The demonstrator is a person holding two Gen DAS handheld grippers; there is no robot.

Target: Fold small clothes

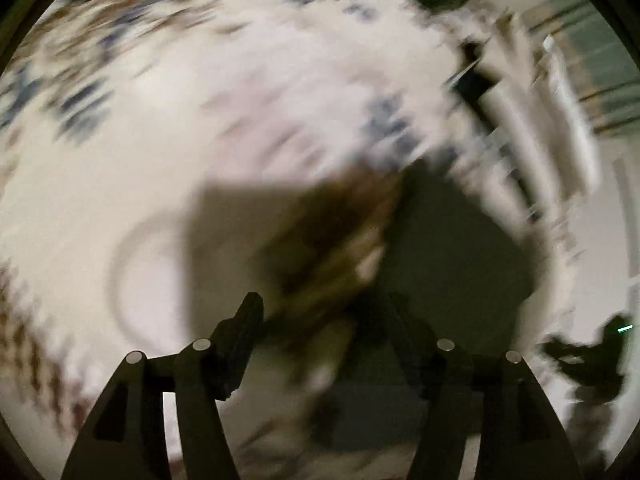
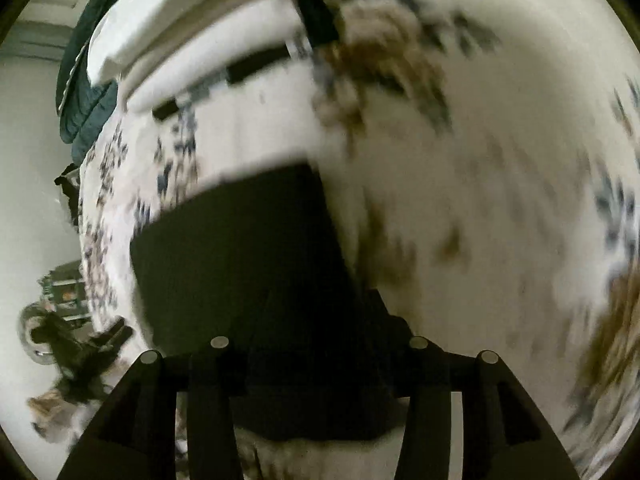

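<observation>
right gripper [image 2: 316, 360]: fingers lost against dark garment [image 2: 240, 264], grip cannot be told | left gripper [image 1: 320, 320]: jaws apart, blurred cloth between | garment on floral bedspread [image 2: 500, 160], near the pillows [image 2: 168, 32] | folding seems unfinished
</observation>
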